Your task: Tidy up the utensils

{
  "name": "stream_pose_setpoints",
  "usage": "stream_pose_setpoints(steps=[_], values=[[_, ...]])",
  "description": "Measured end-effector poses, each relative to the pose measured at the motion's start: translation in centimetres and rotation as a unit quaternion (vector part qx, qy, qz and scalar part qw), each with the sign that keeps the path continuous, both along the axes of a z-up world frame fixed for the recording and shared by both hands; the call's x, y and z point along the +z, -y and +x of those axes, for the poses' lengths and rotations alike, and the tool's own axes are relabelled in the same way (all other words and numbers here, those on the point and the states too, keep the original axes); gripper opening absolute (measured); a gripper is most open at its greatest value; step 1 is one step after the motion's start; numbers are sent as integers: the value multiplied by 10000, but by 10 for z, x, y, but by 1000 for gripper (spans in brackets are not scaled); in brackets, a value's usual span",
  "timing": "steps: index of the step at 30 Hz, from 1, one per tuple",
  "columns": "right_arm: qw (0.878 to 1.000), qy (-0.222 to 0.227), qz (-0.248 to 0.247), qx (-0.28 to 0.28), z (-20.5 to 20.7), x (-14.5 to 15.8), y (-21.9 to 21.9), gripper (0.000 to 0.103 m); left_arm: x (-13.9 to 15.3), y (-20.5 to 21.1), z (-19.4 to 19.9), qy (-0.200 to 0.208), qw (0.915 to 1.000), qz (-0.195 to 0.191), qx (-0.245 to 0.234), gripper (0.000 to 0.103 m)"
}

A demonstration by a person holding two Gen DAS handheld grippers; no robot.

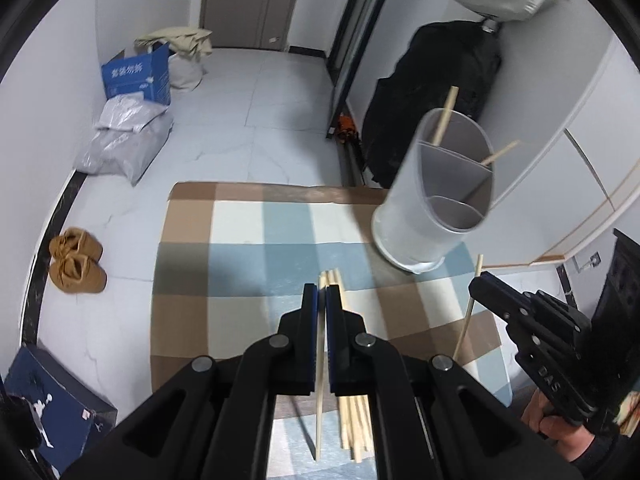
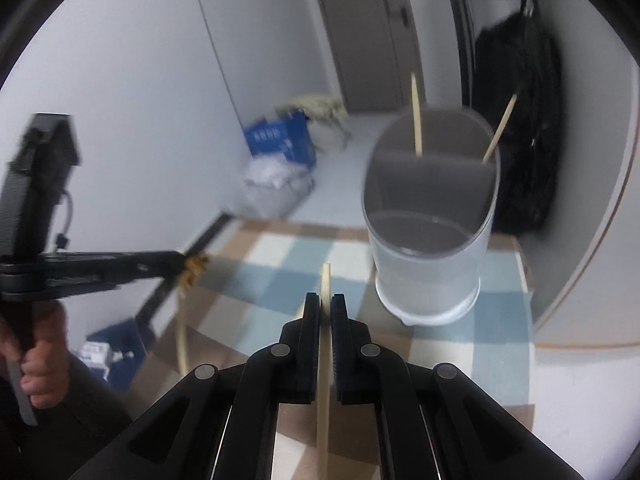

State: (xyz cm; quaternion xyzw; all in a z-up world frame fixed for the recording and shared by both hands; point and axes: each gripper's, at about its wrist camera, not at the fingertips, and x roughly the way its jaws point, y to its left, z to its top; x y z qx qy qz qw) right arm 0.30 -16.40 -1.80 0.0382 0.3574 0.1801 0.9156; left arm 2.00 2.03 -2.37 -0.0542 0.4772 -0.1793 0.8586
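A checked cloth [image 1: 248, 248] in brown, blue and cream squares is covering the desk, which is standing on a pale tiled floor [image 1: 256, 120]. At the cloth's far right corner a frosted utensil holder [image 1: 432, 200] with inner dividers is standing upright, and two chopsticks [image 1: 446, 116] are leaning out of its rear compartments. A loose bundle of chopsticks [image 1: 354, 420] is lying on the cloth, partly hidden beneath the left tool [image 1: 322, 292].

The left tool is pinching a single chopstick [image 1: 319, 380] between its closed pads, above the bundle. The right tool [image 2: 326, 300] is likewise clamping one chopstick [image 2: 325, 360], pointing toward the holder; in the left view this stick is hanging down from it over the cloth's right side.

Around the room, a blue cardboard box [image 1: 136, 76] and grey plastic bags [image 1: 124, 144] are sitting along the left wall, tan slippers [image 1: 76, 260] are lying on the floor, and a black coat [image 1: 432, 92] is hanging by the right wall. A closed door [image 1: 248, 0] is facing from the far end.
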Motion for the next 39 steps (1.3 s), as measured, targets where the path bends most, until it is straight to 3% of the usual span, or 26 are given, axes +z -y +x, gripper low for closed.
stream_pose_setpoints(steps=[7, 18, 26, 32, 39], values=[[9973, 596, 413, -73, -14, 15, -1, 5, 17, 19, -5, 244, 9995, 131, -131, 0], [9929, 857, 784, -243, -14, 30, 20, 5, 45, 45, 1, 515, 9983, 176, -217, 0], [9869, 1260, 941, -372, 3, 81, 48, 5, 90, 61, 23, 911, 9954, -170, -257, 0], [9801, 1672, 979, -435, 28, 136, 68, 5, 139, 76, 54, 1438, 9886, -390, -232, 0], [9711, 2134, 891, -593, 70, 174, 86, 5, 167, 91, 94, 1851, 9808, -570, -206, 0]])
